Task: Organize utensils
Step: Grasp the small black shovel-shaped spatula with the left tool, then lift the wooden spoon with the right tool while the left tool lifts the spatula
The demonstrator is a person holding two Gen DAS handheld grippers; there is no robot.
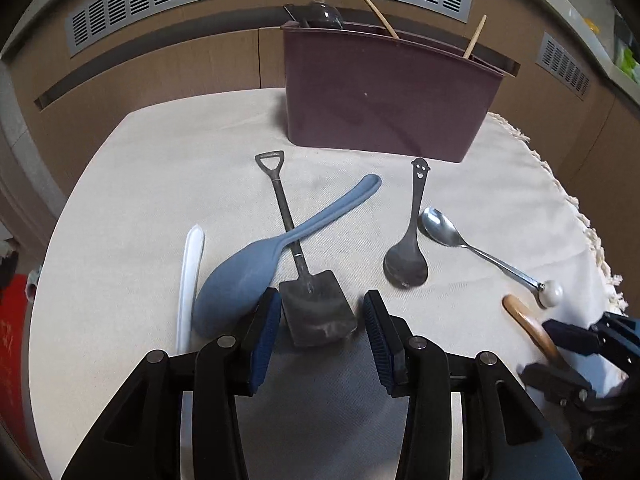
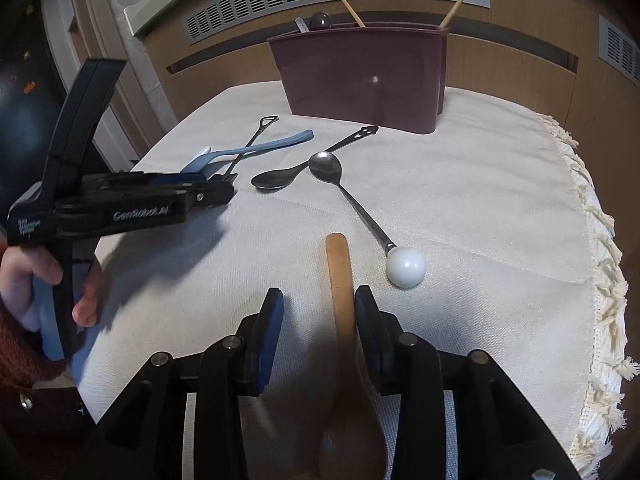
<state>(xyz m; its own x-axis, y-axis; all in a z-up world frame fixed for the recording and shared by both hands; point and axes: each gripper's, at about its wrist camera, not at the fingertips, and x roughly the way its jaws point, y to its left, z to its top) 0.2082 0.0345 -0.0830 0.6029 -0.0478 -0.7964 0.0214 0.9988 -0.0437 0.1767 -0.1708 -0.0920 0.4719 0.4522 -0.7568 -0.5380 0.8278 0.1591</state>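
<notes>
Cream tablecloth (image 2: pixel 460 184) lies under both grippers: our left gripper (image 1: pixel 318 322), jaws apart, straddles the stiff shovel spoon (image 1: pixel 308 292); our right gripper (image 2: pixel 318 320), apart, brackets the light wooden spoon (image 2: pixel 340 280) handle.

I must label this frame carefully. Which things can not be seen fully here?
- Wooden spoon: bowl blurred under the right claw, right wrist view.
- Holder contents: lower parts hidden by its wall, both views.
- White utensil: near end behind the left claw.
</notes>
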